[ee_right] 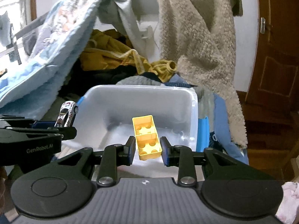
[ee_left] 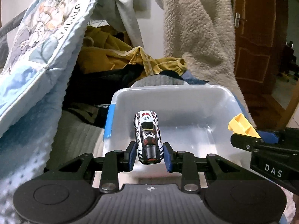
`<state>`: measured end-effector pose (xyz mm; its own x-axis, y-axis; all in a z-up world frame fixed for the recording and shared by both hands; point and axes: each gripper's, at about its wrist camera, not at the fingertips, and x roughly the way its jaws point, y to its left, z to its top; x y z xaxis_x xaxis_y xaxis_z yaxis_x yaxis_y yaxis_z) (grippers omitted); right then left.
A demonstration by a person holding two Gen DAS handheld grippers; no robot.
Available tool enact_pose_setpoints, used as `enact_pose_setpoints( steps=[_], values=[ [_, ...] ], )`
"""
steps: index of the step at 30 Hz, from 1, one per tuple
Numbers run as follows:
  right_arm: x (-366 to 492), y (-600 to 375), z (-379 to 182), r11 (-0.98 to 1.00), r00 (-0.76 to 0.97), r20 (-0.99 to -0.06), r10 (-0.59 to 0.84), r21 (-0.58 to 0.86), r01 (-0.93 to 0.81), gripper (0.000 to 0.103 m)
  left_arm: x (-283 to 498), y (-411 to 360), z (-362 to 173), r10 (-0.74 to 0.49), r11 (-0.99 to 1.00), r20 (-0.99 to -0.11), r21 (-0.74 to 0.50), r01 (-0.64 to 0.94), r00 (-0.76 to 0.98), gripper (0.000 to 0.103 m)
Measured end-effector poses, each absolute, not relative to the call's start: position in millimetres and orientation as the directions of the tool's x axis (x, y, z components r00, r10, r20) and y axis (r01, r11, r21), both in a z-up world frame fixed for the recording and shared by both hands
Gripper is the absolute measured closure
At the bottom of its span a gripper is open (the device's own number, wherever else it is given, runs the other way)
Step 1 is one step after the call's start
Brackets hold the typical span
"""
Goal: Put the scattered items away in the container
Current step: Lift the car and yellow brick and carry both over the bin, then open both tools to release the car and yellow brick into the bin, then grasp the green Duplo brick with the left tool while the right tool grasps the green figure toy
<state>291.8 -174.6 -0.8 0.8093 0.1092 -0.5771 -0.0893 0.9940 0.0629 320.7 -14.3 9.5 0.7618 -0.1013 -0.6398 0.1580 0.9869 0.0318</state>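
My left gripper (ee_left: 149, 155) is shut on a white, black and red toy car (ee_left: 148, 140) and holds it over the near edge of a clear plastic container (ee_left: 220, 97). My right gripper (ee_right: 147, 150) is shut on a yellow building block (ee_right: 147, 140), hollow side up, above the same container (ee_right: 193, 115). The container's inside looks bare. In the left wrist view the block (ee_left: 243, 126) and right gripper (ee_left: 248, 140) show at the right. In the right wrist view the car (ee_right: 67, 113) and left gripper (ee_right: 61, 128) show at the left.
The container sits among piled clothes: a light blue printed blanket (ee_left: 33, 59) at the left, mustard garments (ee_left: 115, 54) behind, a beige fleece (ee_left: 201, 29) hanging at the right. A brown wooden door (ee_left: 261, 37) stands at the far right. Blue tape (ee_left: 109, 123) marks the container's left rim.
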Motion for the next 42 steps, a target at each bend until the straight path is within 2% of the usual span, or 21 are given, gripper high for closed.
enact_pose_setpoints(
  steps=[8, 10, 12, 17, 19, 21, 24, 27, 31, 35, 42],
  values=[
    [322.3, -174.8, -19.2, 0.995, 0.786, -0.610, 0.102, 0.079, -0.067, 0.069, 351.8, -25.3, -16.5, -0.106, 0.982, -0.671, 0.046, 0.184, 0.734, 0.068],
    [324.8, -174.9, -21.9, 0.995, 0.785, -0.612, 0.095, 0.081, -0.057, 0.062, 353.5, -27.4, -18.5, -0.113, 0.980, -0.667, 0.049, 0.194, 0.736, 0.067],
    [325.9, -175.8, -23.6, 0.995, 0.785, -0.613, 0.094, 0.089, -0.050, 0.055, 353.9, -29.2, -18.9, -0.117, 0.978, -0.667, 0.054, 0.204, 0.736, 0.060],
    [320.9, -177.1, -21.7, 0.995, 0.793, -0.603, 0.087, 0.088, -0.042, 0.053, 345.2, -30.0, -9.9, -0.115, 0.977, -0.658, 0.063, 0.206, 0.745, 0.049],
    [314.5, -177.2, -17.5, 0.995, 0.803, -0.589, 0.089, 0.087, -0.046, 0.049, 339.1, -28.4, -4.0, -0.112, 0.978, -0.653, 0.063, 0.201, 0.749, 0.044],
    [308.7, -176.2, -13.6, 0.996, 0.809, -0.582, 0.083, 0.077, -0.047, 0.043, 329.3, -25.2, 2.7, -0.116, 0.978, -0.653, 0.055, 0.200, 0.748, 0.043],
    [293.5, -175.5, -7.9, 0.995, 0.814, -0.573, 0.093, 0.083, -0.055, 0.040, 307.5, -18.2, 11.5, -0.111, 0.978, -0.653, 0.063, 0.200, 0.750, 0.042],
    [272.1, -174.1, -1.9, 0.993, 0.824, -0.555, 0.111, 0.096, -0.069, 0.033, 279.5, -7.9, 17.5, -0.084, 0.977, -0.645, 0.097, 0.191, 0.760, 0.036],
    [239.4, -164.6, -0.1, 0.989, 0.818, -0.557, 0.144, 0.062, -0.132, 0.026, 240.5, 13.8, 15.7, -0.080, 0.986, -0.654, 0.057, 0.155, 0.753, 0.035],
    [206.1, -159.2, -4.8, 0.984, 0.807, -0.567, 0.168, 0.043, -0.175, 0.018, 205.1, 29.3, -4.8, -0.062, 0.994, -0.713, 0.019, 0.107, 0.698, 0.035],
    [152.3, -159.7, -39.5, 0.976, 0.750, -0.634, 0.189, 0.036, -0.215, 0.017, 145.2, 38.0, -60.0, -0.047, 0.999, -0.805, -0.024, 0.048, 0.591, 0.035]
  ],
)
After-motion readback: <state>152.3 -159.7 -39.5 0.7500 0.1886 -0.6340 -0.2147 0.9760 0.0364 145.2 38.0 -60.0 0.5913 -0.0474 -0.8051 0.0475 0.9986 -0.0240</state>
